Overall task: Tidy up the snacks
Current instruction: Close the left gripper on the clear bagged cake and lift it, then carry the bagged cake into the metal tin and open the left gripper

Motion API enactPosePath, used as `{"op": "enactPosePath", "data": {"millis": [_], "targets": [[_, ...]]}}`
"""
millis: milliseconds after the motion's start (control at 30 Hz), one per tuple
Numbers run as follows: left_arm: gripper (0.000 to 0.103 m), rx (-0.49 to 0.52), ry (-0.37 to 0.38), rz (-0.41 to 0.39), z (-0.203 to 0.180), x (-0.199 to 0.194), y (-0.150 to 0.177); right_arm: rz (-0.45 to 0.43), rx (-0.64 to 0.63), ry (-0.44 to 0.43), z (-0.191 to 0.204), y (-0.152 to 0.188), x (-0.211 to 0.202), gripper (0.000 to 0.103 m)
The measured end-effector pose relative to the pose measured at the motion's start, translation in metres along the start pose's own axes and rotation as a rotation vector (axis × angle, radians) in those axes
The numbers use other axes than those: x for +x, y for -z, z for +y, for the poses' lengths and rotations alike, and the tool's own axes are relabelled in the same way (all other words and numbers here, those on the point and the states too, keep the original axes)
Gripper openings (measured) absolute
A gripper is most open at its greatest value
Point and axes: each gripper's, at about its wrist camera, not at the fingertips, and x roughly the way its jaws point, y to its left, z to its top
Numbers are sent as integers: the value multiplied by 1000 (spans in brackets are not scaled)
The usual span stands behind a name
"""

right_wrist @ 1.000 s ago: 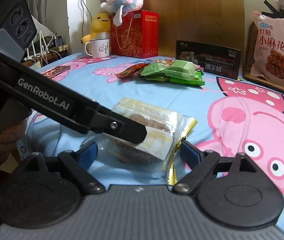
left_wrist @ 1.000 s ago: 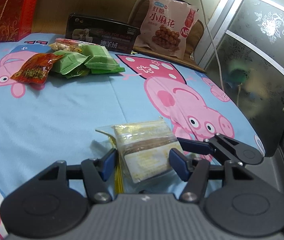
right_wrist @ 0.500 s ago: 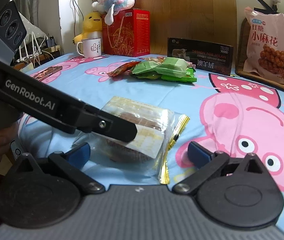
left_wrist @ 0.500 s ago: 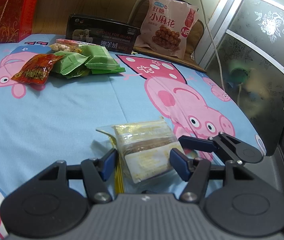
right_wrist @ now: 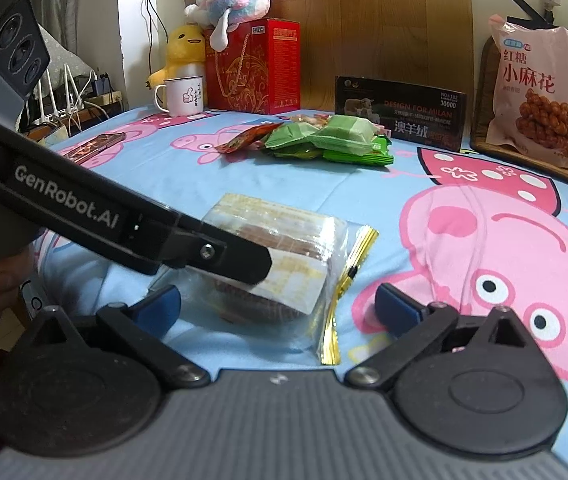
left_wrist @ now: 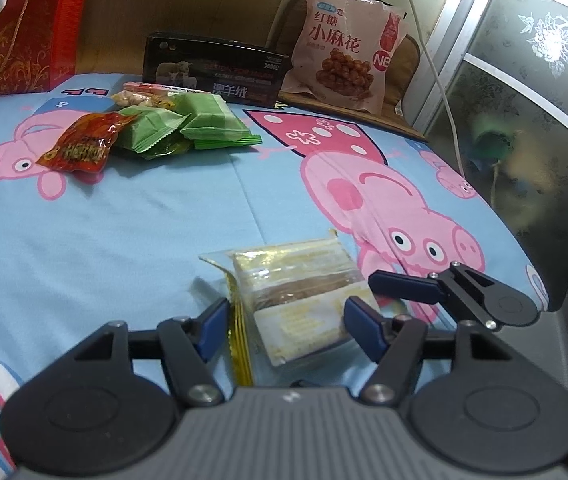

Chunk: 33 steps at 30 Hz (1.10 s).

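A cake in a clear wrapper with a gold sealed edge lies on the blue pig-print cloth. My left gripper straddles it, its jaws opening, and the blue pads stand just off the wrapper's sides. In the right wrist view the same cake lies between and just ahead of my right gripper, whose jaws are spread wide and touch nothing. A black left finger crosses in front of the cake there. A right finger shows beside the cake in the left wrist view.
A heap of green packets and a red packet lie farther back. Behind them stand a black box, a pink snack bag and a red gift box. A mug stands far left. The table edge curves off right.
The left jaws have widened a little around the cake. The right jaws spread wider early on, then held. The cake stays on the cloth and neither hand has shifted.
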Motion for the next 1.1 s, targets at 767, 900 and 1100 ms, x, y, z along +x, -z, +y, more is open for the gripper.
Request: {"op": "enactPosePath", "data": {"millis": [767, 900, 1100], "targets": [[50, 30, 43, -117, 8, -3, -77, -143, -49, 4, -22, -58, 15, 70], [49, 49, 39, -143, 8, 4, -117, -174, -58, 24, -41, -88, 25, 71], [50, 39, 37, -180, 19, 29, -195, -212, -73, 59, -77, -143, 54, 71]]}}
